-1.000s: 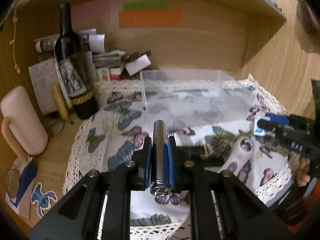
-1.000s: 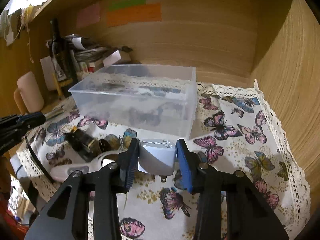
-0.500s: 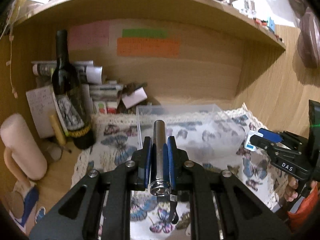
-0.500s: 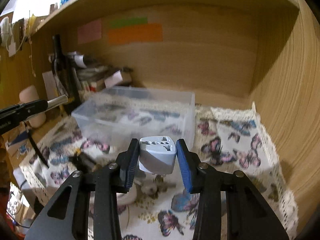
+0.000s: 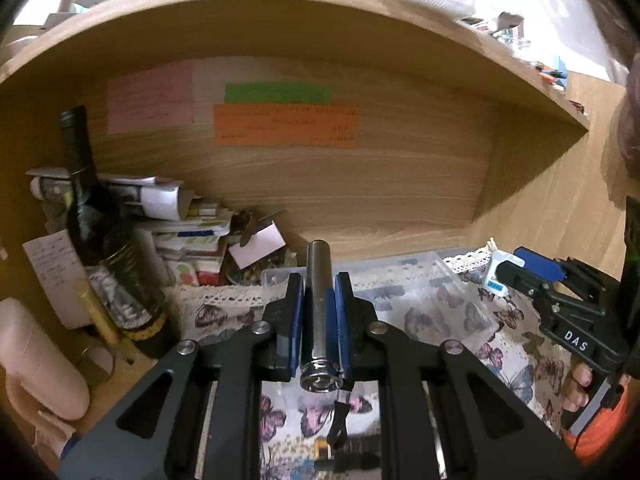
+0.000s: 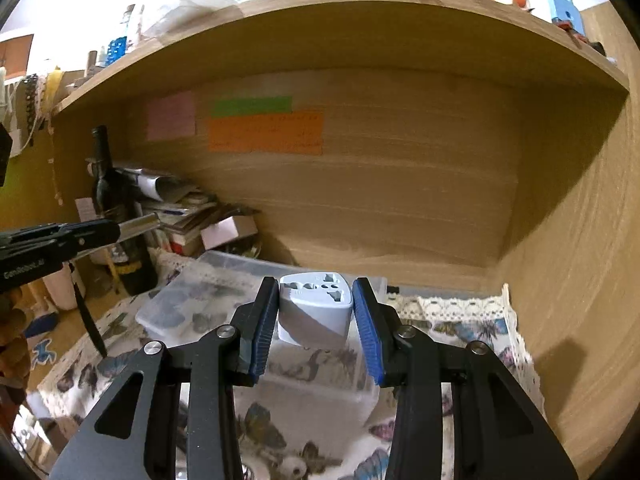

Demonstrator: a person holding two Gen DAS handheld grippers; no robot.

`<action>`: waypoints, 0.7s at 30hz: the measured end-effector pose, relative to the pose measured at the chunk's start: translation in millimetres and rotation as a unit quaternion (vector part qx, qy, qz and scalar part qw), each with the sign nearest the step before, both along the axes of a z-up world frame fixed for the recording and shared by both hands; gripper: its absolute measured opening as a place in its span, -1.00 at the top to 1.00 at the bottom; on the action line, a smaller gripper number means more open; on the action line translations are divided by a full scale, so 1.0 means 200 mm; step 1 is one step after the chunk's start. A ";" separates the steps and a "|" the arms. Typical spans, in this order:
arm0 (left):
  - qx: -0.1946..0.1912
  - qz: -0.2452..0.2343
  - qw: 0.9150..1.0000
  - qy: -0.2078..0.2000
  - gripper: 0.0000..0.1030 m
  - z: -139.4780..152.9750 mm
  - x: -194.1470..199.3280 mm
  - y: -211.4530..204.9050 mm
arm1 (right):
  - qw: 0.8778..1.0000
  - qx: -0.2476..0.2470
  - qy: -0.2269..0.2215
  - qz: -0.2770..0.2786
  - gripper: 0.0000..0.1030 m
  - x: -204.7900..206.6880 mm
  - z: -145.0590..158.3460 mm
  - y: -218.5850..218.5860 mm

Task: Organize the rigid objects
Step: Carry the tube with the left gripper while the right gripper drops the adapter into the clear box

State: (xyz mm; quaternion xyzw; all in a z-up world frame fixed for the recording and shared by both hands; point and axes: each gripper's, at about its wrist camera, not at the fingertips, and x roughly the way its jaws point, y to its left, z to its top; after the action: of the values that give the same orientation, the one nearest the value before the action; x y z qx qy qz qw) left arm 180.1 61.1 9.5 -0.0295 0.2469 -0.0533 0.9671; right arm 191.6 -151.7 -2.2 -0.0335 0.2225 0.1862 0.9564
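My left gripper (image 5: 318,292) is shut on a silver metal cylinder (image 5: 319,304) and holds it in the air above the near edge of the clear plastic bin (image 5: 436,300). My right gripper (image 6: 316,304) is shut on a white travel plug adapter (image 6: 314,310) and holds it above the same bin (image 6: 192,308). In the left wrist view the right gripper (image 5: 504,274) shows at the right with the adapter (image 5: 494,274). In the right wrist view the left gripper (image 6: 124,228) shows at the left with the cylinder (image 6: 140,224).
A dark wine bottle (image 5: 100,240) and a stack of papers and boxes (image 5: 188,232) stand at the back left. A butterfly cloth (image 6: 472,332) covers the shelf floor. A small black and gold object (image 5: 344,450) lies on the cloth. Wooden walls (image 6: 580,260) close the right and back.
Both grippers have risen well above the cloth with their objects and now hover over the bin. The view has tilted up toward the back wall.
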 end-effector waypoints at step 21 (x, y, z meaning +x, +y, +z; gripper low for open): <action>0.032 -0.015 0.990 0.134 0.71 -0.42 0.45 -0.06 | 0.989 -0.055 0.139 0.007 0.31 0.35 -0.36 0.16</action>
State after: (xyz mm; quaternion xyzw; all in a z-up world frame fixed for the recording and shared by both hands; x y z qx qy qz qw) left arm 269.7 48.5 -73.6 -0.0018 0.3764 -0.0557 0.9248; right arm 261.6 -119.6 -73.9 -0.0617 0.3627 0.1836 0.9116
